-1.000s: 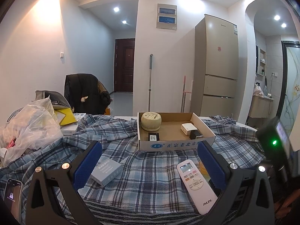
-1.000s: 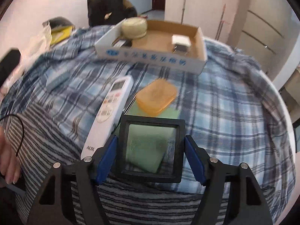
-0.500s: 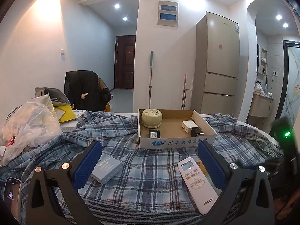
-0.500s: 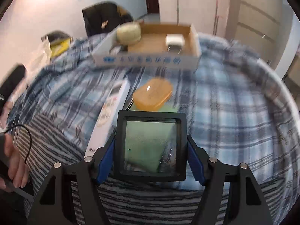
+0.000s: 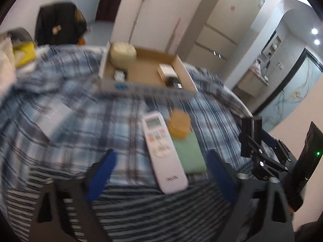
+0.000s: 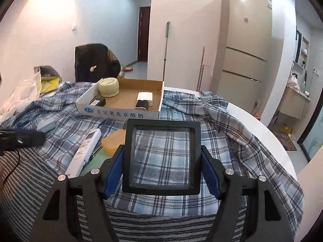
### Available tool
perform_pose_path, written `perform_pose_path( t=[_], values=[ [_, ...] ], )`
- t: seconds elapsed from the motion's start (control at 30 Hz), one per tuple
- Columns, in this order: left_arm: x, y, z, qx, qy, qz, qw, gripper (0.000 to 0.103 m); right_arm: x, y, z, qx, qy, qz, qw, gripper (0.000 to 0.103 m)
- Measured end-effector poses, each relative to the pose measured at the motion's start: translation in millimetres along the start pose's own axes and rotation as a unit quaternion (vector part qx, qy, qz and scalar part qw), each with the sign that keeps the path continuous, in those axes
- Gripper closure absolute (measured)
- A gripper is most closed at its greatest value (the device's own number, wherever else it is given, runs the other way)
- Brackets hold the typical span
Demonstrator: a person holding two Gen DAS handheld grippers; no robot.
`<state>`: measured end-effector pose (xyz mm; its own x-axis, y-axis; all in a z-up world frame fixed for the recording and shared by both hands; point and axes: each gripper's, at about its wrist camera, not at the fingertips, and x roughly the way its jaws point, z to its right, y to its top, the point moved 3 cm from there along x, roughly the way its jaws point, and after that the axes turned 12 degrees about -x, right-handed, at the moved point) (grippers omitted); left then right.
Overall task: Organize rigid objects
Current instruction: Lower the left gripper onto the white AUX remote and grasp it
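Black-framed square magnifier (image 6: 161, 155) pinched in my right gripper (image 6: 161, 173), cardboard tray (image 6: 119, 111) at 11 o'clock; left gripper (image 5: 159, 175), jaws just closing, empty over remote (image 5: 163, 153); smooth frame may slip

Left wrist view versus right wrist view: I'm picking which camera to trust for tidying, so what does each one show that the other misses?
Only the left wrist view shows the left gripper, open and empty, its jaws having just been closing, above the white remote, plus the full green pad.

Only the right wrist view shows the transparent window of the black framed square that the right gripper grips by the frame's sides.

Both show the cardboard tray, orange case and plaid cloth.
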<state>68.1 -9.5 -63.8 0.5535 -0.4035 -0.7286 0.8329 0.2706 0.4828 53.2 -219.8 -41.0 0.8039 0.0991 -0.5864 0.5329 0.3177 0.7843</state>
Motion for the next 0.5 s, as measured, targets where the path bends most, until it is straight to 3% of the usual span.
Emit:
perform_pose_path(
  t=[0.13,0.2,0.27,0.3,0.4,0.5],
  values=[
    [21.5,1.1,7.7,-0.019,-0.008,-0.053,0.9984,0.037,1.2,-6.3,8.1,0.022,0.020,-0.001,1.000,0.034],
    [29.0,5.4,10.5,-0.028,-0.012,-0.070,0.9971,0.053,1.8,-8.5,11.4,0.031,0.028,-0.002,0.999,0.034],
    [40.7,11.4,12.3,-0.042,-0.023,-0.096,0.9942,0.060,3.1,-11.3,13.2,0.037,0.032,-0.006,0.999,0.034],
    [45.2,13.0,12.0,-0.049,-0.026,-0.107,0.9927,0.068,3.6,-12.3,13.5,0.039,0.034,-0.008,0.999,0.034],
    [58.8,17.9,8.3,-0.079,-0.027,-0.133,0.9876,0.072,4.1,-14.3,14.6,0.044,0.040,-0.010,0.998,0.034],
    [61.3,23.3,5.0,-0.078,-0.004,-0.113,0.9905,0.072,2.5,-15.2,14.2,0.042,0.043,-0.008,0.998,0.034]
  ],
)
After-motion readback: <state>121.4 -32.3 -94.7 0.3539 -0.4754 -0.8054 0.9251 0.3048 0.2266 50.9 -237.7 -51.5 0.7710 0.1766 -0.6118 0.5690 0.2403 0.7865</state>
